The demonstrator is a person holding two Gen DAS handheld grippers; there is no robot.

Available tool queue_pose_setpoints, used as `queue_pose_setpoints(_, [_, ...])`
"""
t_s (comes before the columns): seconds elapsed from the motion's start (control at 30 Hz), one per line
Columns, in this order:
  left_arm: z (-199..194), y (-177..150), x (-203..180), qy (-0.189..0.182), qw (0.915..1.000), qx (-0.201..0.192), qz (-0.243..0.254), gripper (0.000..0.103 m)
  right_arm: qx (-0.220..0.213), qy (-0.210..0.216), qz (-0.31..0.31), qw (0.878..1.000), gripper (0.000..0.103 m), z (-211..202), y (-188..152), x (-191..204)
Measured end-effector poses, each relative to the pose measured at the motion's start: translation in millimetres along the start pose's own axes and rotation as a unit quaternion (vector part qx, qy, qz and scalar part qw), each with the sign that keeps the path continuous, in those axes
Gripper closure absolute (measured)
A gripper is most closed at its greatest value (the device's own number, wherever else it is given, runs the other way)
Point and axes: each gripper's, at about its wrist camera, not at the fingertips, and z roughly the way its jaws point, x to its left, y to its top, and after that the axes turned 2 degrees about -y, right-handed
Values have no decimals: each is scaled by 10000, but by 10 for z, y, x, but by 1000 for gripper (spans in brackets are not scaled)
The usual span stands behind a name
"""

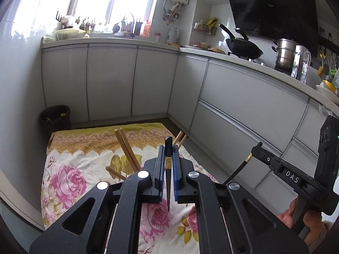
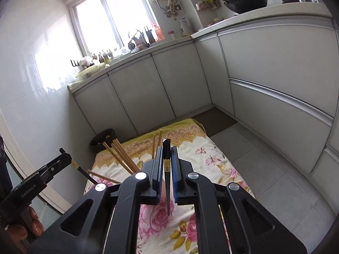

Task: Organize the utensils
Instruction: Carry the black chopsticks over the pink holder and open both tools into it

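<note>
Beyond the floral cloth [image 1: 63,169] spread on the floor, white cabinets [image 1: 110,80] wrap the kitchen corner, with a dark waste bin [image 1: 55,117] at the far left and a black wok [image 1: 243,48] on the counter to the right. Several wooden chopsticks [image 1: 127,150] stand tilted just beyond the grippers, their lower ends hidden behind the black fingers. Each tool is clamped narrowly on one black chopstick: the left gripper [image 1: 168,163] holds its black chopstick [image 1: 168,169] upright between blue pads, tip just above the cloth; the right gripper [image 2: 167,163] pinches the other black chopstick [image 2: 167,182] likewise.
</note>
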Motion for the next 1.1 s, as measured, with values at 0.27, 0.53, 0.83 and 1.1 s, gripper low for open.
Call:
queue_pose_setpoints(0.27, [105,245,4,331,9985,-426,-5,97,-361,300,-257,9986,95,230,311,377])
queue_pose_setpoints(0.53, [410,226,176,265,9978,-576,-187,97,-286,412,-310,9983,95,609,391,518])
queue_pose_setpoints(0.83, [802,58,447,238,9983,-178,-506,68,-122,389,-319,9987,95,920,305,501])
queue_pose_setpoints(1.1, [500,170,495,353,9957,-577,-635,60,18,363,-374,9986,95,1118,208,573])
